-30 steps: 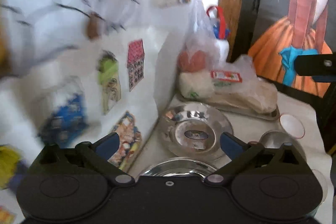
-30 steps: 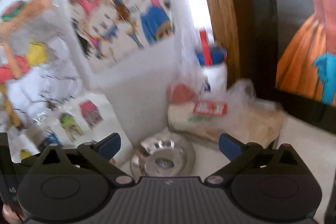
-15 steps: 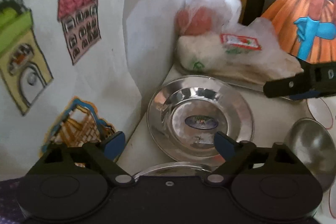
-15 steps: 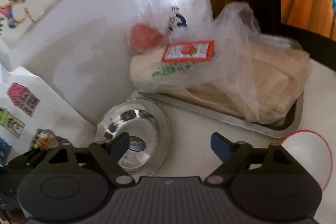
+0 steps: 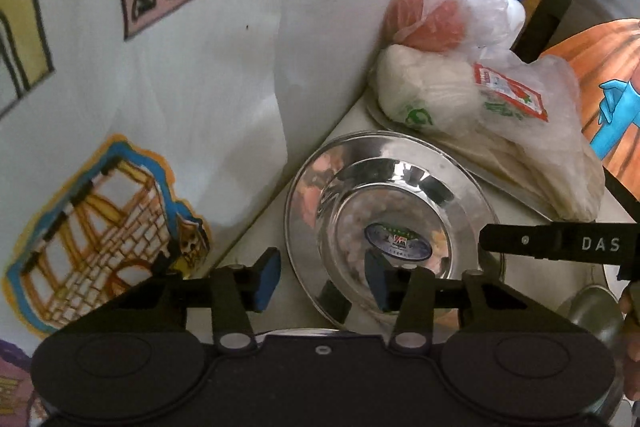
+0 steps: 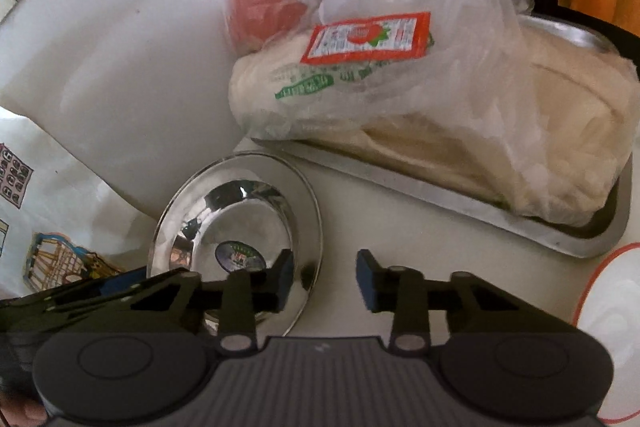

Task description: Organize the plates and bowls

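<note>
Both grippers (image 5: 322, 281) (image 6: 324, 281) lower, jaws narrower, steel plate (image 5: 394, 227) nearer

L tool (image 5: 322, 281) & R tool (image 6: 324, 279) both agape, low, side by side, prob. empty.

Both hand-held grippers closer to steel plate (image 5: 390, 223), left hand-held gripper (image 5: 322, 281) and right hand-held gripper (image 6: 325, 281) jaws narrower

A shiny steel plate (image 5: 394, 227) — round sticker at its centre — lies flat, right side up, on the white surface (image 6: 420, 227), beside the wall.
</note>
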{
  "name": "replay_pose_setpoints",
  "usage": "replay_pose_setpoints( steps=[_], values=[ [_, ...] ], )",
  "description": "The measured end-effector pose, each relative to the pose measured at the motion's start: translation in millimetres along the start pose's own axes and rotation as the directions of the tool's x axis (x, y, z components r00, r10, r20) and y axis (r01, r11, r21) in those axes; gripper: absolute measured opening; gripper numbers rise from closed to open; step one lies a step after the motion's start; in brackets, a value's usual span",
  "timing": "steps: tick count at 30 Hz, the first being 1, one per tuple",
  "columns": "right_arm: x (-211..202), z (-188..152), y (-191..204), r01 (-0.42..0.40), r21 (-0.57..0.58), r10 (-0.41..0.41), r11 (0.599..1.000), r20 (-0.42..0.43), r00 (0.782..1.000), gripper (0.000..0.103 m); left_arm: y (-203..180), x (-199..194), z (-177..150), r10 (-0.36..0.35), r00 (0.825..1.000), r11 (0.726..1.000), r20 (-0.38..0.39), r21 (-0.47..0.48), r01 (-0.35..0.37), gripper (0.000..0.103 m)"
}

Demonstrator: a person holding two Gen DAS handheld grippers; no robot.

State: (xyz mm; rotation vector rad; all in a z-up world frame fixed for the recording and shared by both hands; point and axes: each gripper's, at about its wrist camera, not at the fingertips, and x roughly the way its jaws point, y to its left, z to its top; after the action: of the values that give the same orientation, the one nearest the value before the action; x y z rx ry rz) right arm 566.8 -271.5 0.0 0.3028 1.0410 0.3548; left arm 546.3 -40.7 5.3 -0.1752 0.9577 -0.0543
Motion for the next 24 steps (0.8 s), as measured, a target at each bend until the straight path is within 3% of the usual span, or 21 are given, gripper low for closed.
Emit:
replay_pose_setpoints(
  steps=[9, 11, 24],
  values=[
    [1, 1, -1, -0.032, 0.013, 0.032, 0.999, 0.003, 0.999, 0.016, -6, 4, 0, 0.04, 0.999, 0.998, 0.014, 0.045, -0.04, 0.036],
    [1, 1, 3, -0.021, 0.008, 0.021, 1.0, 0.006, 1.0, 0.016, -5, 4, 1, 0.05, 0.999, 0.998, 0.016, 0.039, -0.051, 0.028],
    [-10, -4, 6, 0.007, 0.015, -0.008, 1.0, 0.056, 0.998, 0.015, -2, -5, -1, 0.007, 0.999, 1.0, 0.054, -0.006, -0.007, 0.022]
  ],
)
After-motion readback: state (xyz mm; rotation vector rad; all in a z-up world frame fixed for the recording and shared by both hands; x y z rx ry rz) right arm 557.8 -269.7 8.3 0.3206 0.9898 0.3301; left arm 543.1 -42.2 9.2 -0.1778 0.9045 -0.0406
